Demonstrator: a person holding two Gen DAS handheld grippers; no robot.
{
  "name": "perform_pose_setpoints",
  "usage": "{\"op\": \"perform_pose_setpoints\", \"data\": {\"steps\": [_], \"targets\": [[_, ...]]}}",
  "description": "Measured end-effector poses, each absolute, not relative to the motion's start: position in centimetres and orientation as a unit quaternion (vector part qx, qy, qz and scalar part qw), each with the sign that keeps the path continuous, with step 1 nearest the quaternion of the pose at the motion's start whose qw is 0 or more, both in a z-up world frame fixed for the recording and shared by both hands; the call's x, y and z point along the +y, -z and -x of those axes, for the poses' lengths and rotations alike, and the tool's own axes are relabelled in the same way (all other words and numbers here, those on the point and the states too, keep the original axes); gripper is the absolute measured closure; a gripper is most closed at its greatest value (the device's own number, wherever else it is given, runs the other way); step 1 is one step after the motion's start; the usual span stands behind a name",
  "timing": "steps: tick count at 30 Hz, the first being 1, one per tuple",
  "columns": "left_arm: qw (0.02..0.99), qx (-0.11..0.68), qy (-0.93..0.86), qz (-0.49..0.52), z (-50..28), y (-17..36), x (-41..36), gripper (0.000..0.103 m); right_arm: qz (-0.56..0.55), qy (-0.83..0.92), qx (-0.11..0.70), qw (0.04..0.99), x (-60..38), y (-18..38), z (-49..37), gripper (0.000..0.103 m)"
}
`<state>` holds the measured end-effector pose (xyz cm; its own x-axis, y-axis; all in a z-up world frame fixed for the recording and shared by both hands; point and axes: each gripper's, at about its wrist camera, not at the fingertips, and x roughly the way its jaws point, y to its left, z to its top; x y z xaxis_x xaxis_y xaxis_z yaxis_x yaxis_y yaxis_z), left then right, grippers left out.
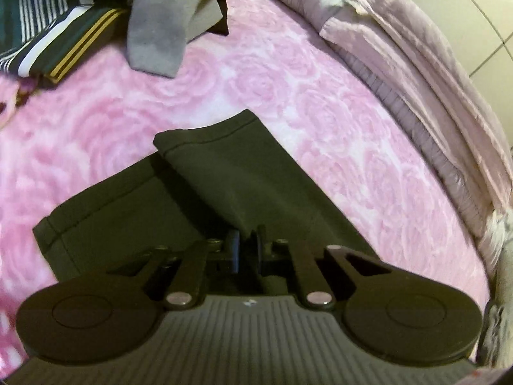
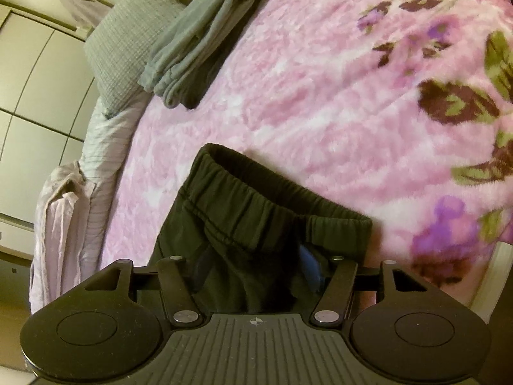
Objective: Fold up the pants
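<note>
Starting nearest the lens in the left wrist view, the left gripper [image 1: 245, 243] has its jaws drawn together, pinching the dark cloth of the pants [image 1: 205, 192] where the two legs meet. Both leg hems lie flat on the pink blanket [image 1: 320, 102], one leg overlapping the other, hems pointing away from the tool. Bare blanket surrounds the hems on all sides. Further off, a grey garment [image 1: 157, 35] and striped clothing [image 1: 48, 38] sit at the far left edge, well apart from the pants. A lilac quilt [image 1: 416, 73] lines the right border of the bed.

The right wrist view alone shows the waistband [image 2: 266, 189], gathered and elastic, lying on the same blanket. The right gripper [image 2: 256, 269] has its jaws standing apart, straddling the cloth just below the waistband; whether the pads press on the cloth cannot be told. Open blanket extends beyond the waistband to the right, where a floral print [image 2: 455, 102] appears. At the far left edge lie folded grey clothes [image 2: 198, 38] beside a grey pillow [image 2: 128, 41]. Pale cabinet doors [image 2: 32, 80] stand behind the bed.
</note>
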<state>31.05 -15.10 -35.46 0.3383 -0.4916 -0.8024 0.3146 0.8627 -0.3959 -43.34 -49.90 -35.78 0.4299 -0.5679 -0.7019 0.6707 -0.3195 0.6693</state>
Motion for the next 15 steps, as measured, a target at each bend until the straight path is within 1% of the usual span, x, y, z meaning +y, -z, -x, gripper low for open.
{"op": "perform_pose_setpoints", "data": {"steps": [2,3,4,5,7,9,10,12,13,15], "targets": [[0.813,0.523,0.247,0.062,-31.2,35.8,-15.7,0.096,-0.611,0.532,0.045,0.584,-50.2,36.0,43.1,0.047],[0.814,0.522,0.248,0.056,-31.2,35.9,-15.9,0.097,-0.609,0.533,0.049,0.585,-50.4,36.0,42.9,0.049],[0.815,0.520,0.249,0.051,-31.1,35.8,-16.0,0.098,-0.606,0.535,0.058,0.586,-50.6,35.8,42.8,0.081],[0.817,0.517,0.252,0.047,-31.1,35.6,-16.1,0.099,-0.599,0.535,0.067,0.592,-50.9,35.5,42.8,0.084],[0.819,0.508,0.261,0.054,-31.1,34.4,-16.0,0.101,-0.571,0.535,0.076,0.618,-51.2,33.5,42.7,0.085],[0.817,0.490,0.286,0.106,-31.1,32.2,-14.6,0.101,-0.558,0.521,0.060,0.644,-51.1,31.1,43.1,0.086],[0.817,0.478,0.301,0.116,-30.7,30.9,-13.7,0.101,-0.554,0.511,0.047,0.656,-51.0,29.9,43.5,0.086],[0.829,0.447,0.323,0.093,-29.5,29.0,-12.1,0.101,-0.549,0.501,0.039,0.668,-50.5,28.4,44.5,0.086],[0.832,0.444,0.322,0.081,-28.9,28.8,-11.1,0.101,-0.551,0.504,0.048,0.664,-50.2,28.4,44.7,0.086],[0.826,0.475,0.298,0.061,-28.0,30.6,-9.0,0.100,-0.556,0.516,0.098,0.644,-49.7,29.8,44.9,0.086]]}}
